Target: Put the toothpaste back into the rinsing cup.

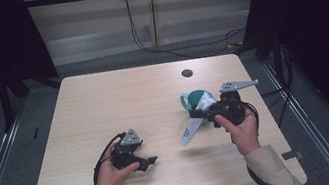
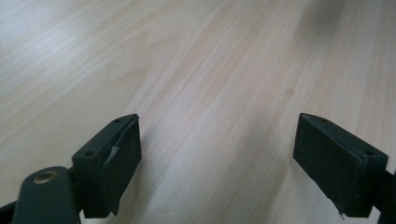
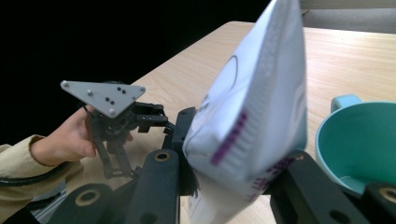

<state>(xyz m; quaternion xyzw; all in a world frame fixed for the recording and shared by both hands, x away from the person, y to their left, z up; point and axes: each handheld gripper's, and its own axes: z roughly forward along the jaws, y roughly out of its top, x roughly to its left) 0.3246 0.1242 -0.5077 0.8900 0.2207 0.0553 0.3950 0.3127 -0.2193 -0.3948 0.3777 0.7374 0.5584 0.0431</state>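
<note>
Two grippers are in play: the right gripper (image 1: 195, 114) is clamped on a white sachet (image 1: 194, 128), held tilted at about 7 o'clock from the teal cup (image 1: 199, 98), probably so the contents can be tipped into it. The left gripper (image 1: 150, 162) is kept low over the table (image 1: 103, 102) at 8 o'clock from the cup, jaws spread wide, nothing held between them.
</note>
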